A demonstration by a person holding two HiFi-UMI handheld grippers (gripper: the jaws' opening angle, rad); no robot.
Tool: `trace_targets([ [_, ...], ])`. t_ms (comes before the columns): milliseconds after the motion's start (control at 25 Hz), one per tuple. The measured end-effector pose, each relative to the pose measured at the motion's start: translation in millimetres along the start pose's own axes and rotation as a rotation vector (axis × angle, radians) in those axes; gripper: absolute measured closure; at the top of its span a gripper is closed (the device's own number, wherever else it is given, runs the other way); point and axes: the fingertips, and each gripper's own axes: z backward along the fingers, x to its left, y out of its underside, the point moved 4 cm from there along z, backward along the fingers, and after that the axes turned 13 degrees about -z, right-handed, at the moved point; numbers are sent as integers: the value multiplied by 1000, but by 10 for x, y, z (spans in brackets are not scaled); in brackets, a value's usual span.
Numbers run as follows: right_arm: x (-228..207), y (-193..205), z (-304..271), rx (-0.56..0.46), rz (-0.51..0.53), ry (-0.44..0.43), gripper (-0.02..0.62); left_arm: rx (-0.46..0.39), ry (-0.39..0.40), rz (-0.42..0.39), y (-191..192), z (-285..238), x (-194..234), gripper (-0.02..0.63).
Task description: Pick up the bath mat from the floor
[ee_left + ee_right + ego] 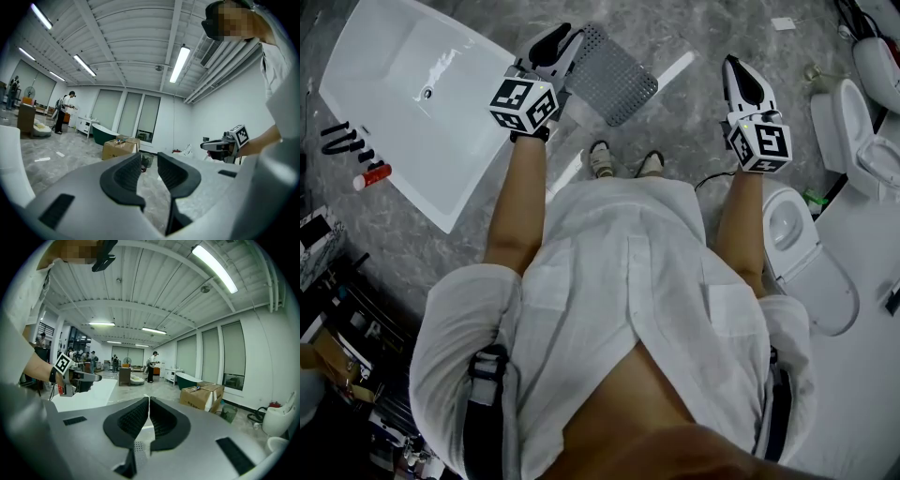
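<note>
The grey perforated bath mat (619,80) lies flat on the marbled floor, just ahead of the person's shoes (623,162). In the head view my left gripper (565,36) is held up over the mat's left edge. Its jaws stand a little apart with nothing between them (149,161). My right gripper (734,66) is raised to the right of the mat, apart from it. Its pads meet at the tips with nothing in them (148,401). Both gripper views look level across the room, and neither shows the mat. Each shows the other gripper (220,145) (77,378).
A white bathtub (403,94) stands on the floor at the left, with a red-capped bottle (370,175) and black fittings beside it. White toilets (811,258) (862,131) stand at the right. A cardboard box (204,397) and distant people are across the room.
</note>
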Motion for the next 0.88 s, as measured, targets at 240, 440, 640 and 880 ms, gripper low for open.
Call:
trace_targets([
  [240,-276,232,-114,39,-4,-43,565,64,-9,19,250,-192,-164,492],
  [440,-531,446,-174,59,0,-86,565,91,-24,25,422,-384,-373,492],
  [640,-794,780,-274,70,-5,-111,565,113,-21,32,750,-590,-584,492],
  [880,-993,1342,-487,91,-4,-130,565,163,-5,37,1392,-785,-655,492],
])
